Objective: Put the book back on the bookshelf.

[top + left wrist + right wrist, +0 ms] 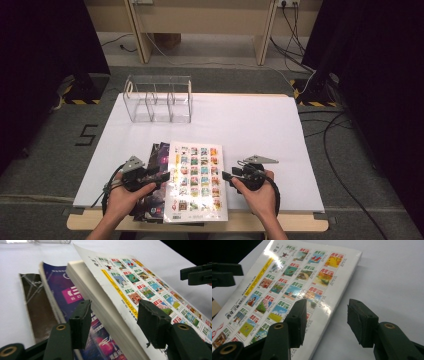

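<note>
A thick white book (197, 175) with a grid of small colourful covers lies near the table's front edge. It rests on a purple magazine (159, 157) and a dark one (32, 302). My left gripper (165, 176) is open at the book's left edge. In the left gripper view, the left gripper (115, 315) has its jaws on either side of the page block of the book (140, 282), one over the purple magazine (62, 285). My right gripper (225, 176) is open at the book's right edge. In the right gripper view, the right gripper (325, 315) has one jaw over the book's cover (294, 272) and the other over bare table.
A clear plastic organizer (159, 100) with three compartments stands at the back left of the white table top (260, 130). The wooden front edge (280, 223) is close to my hands. Cables (340, 150) trail on the floor to the right.
</note>
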